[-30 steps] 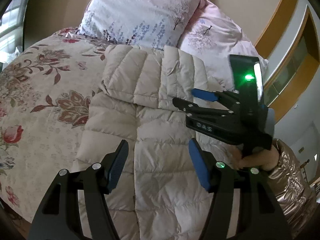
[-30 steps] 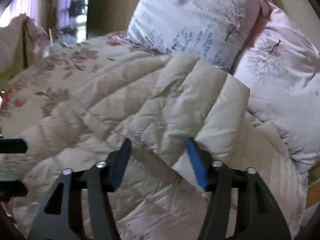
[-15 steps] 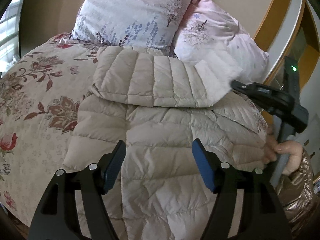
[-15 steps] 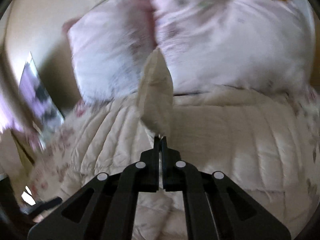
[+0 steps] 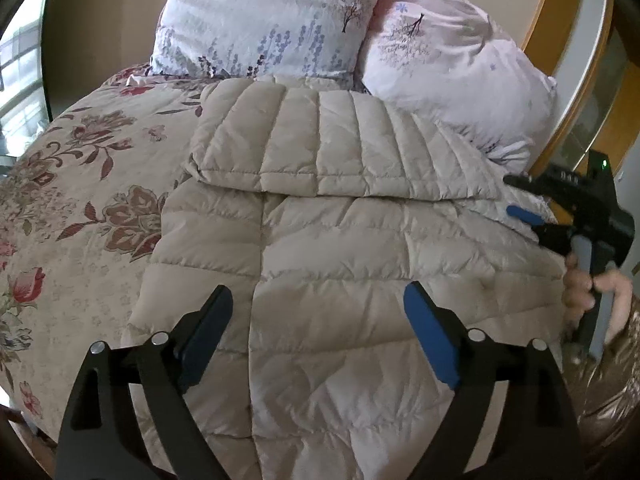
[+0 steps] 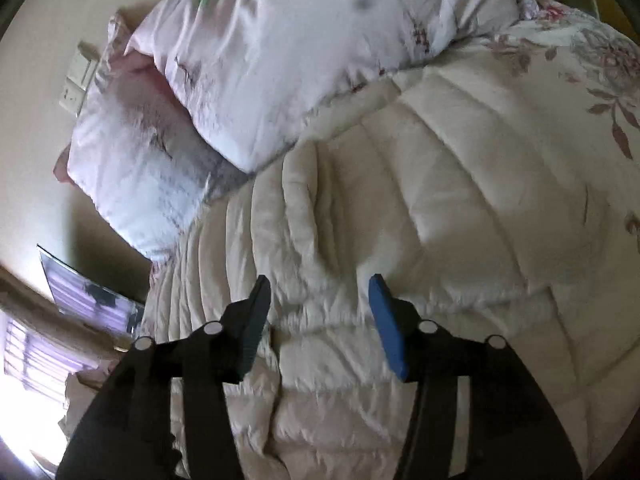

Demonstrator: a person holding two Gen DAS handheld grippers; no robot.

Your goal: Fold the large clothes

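A beige quilted down jacket (image 5: 340, 264) lies flat on the bed, with one sleeve (image 5: 320, 152) folded across its upper part. My left gripper (image 5: 318, 292) hovers over the jacket's lower middle. Its jaws are opening wide, and nothing is between the pads. My right gripper (image 5: 514, 196) sits at the jacket's right edge, by the end of the folded sleeve. In the rolled, blurred right wrist view the right gripper (image 6: 319, 280) is above the jacket (image 6: 400, 220). Its jaws are opening and the pads are clear of the fabric.
A floral bedspread (image 5: 80, 200) covers the bed to the left of the jacket. Two pale printed pillows (image 5: 272, 20) (image 5: 460, 60) lean at the head, touching the jacket's top. A wooden frame (image 5: 560, 80) runs along the right. A person's hand (image 5: 580, 292) holds the right gripper.
The right gripper shut on the sleeve's end, carried it across to the right, then let go and opened while rolling. The left gripper's jaws spread wider and drifted a little.
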